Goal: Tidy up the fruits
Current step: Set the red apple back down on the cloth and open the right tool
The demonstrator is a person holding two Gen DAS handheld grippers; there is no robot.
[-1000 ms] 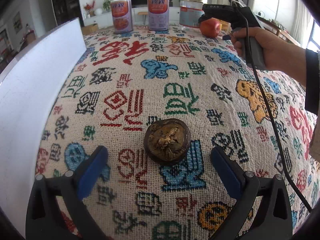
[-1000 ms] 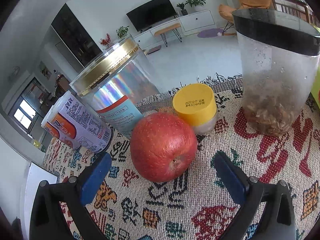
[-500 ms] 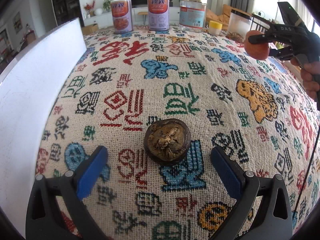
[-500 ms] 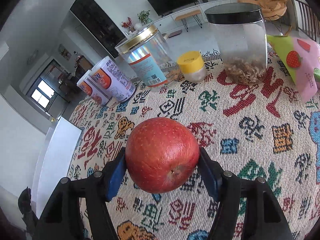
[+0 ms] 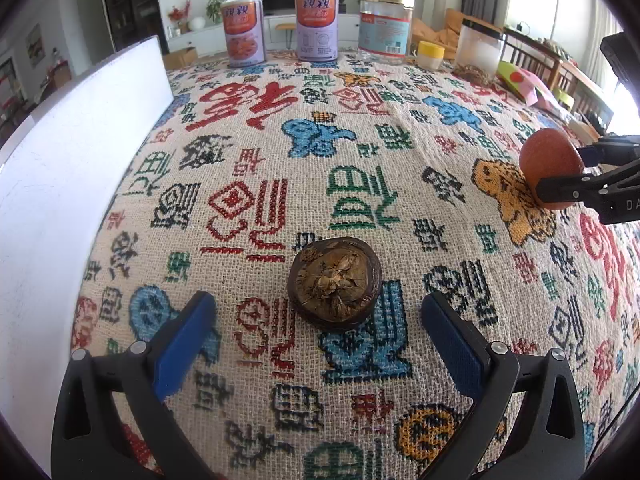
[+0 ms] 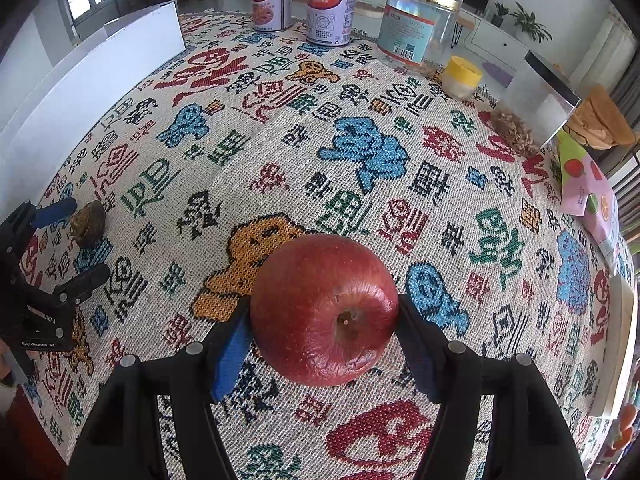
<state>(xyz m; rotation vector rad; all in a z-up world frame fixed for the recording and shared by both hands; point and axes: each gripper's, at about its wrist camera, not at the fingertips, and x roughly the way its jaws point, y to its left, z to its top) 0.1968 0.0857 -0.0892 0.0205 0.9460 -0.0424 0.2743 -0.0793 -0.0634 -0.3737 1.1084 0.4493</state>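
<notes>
My right gripper [image 6: 324, 332] is shut on a red apple [image 6: 324, 308] and holds it above the patterned tablecloth; the apple also shows at the right edge of the left wrist view [image 5: 550, 168]. A dark brown dried fruit [image 5: 334, 284] lies on the cloth between the open fingers of my left gripper [image 5: 316, 332], a little ahead of the pads. In the right wrist view the brown fruit [image 6: 88, 222] and the left gripper [image 6: 68, 240] are at the far left.
A white board [image 5: 72, 168] stands along the table's left side. Two cans [image 5: 316, 26], a gold-lidded jar [image 5: 386, 28], a small yellow-lidded jar [image 5: 431, 54] and a black-lidded container [image 5: 478, 52] line the far edge. A fruit-printed packet [image 6: 586, 188] lies at right.
My right gripper closed on the apple near the far jars, lifted it, and carried it toward the near right of the table. The left gripper and brown fruit have not moved.
</notes>
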